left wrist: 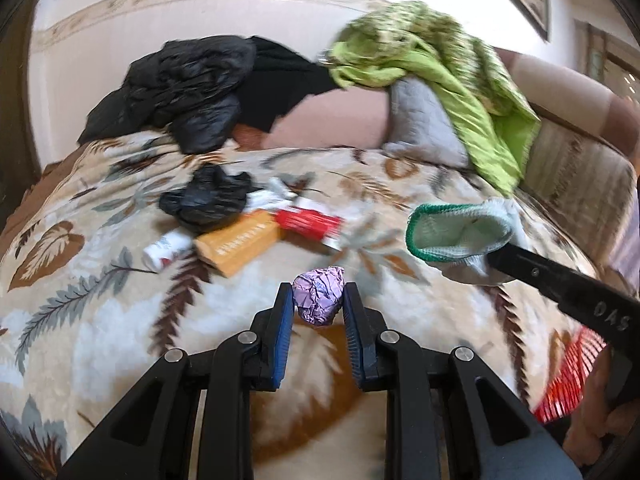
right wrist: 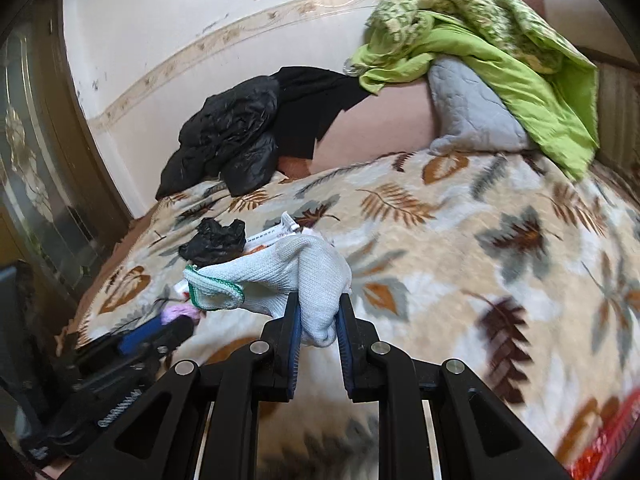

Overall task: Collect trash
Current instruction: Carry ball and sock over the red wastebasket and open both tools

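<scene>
The left gripper (left wrist: 318, 304) pinches a crumpled purple foil ball (left wrist: 319, 295) between its fingers, lower centre of frame, above the bed (left wrist: 120, 320). The right gripper (right wrist: 319, 316) fingers clamp a white glove (right wrist: 296, 276) at frame centre. Remaining trash, including a black bag (left wrist: 208, 200) and orange box (left wrist: 240, 244), lies mid-left.

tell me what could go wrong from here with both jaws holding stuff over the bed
The crumpled purple foil ball sits only at the tips of the left gripper, so it could slip out. The white glove hangs loosely from the right gripper and might snag the black bag or sweep the remaining boxes.
</scene>
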`<state>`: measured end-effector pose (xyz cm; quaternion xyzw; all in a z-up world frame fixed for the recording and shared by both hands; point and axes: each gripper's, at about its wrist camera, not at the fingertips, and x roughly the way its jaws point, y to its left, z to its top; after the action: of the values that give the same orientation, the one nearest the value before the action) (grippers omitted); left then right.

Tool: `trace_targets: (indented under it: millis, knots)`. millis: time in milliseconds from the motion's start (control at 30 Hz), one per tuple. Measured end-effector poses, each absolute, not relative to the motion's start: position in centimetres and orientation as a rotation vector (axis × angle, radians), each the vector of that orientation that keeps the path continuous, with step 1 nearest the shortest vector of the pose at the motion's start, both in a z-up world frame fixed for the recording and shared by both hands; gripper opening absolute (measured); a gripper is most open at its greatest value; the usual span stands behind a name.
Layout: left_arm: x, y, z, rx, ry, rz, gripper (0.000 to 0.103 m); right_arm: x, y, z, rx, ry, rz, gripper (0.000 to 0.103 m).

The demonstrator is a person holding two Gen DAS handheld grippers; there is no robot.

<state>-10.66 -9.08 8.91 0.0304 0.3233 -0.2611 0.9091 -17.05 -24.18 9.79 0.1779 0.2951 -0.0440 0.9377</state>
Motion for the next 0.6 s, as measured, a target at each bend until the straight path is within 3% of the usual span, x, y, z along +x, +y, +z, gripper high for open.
trace_targets:
  millis: [300, 600]
  knots:
    - [-18.7, -18.0, 11.3, 0.157, 0.633, -0.812, 0.024, -29.4, -30.8, 11.8, 0.330, 0.577, -0.301, 0.019]
    - [-25.7, -28.5, 11.5, 0.266, 0.676, -1.080, 0.023, -39.6, -38.6, 10.5, 0.388, 0.592, -0.548, 0.019]
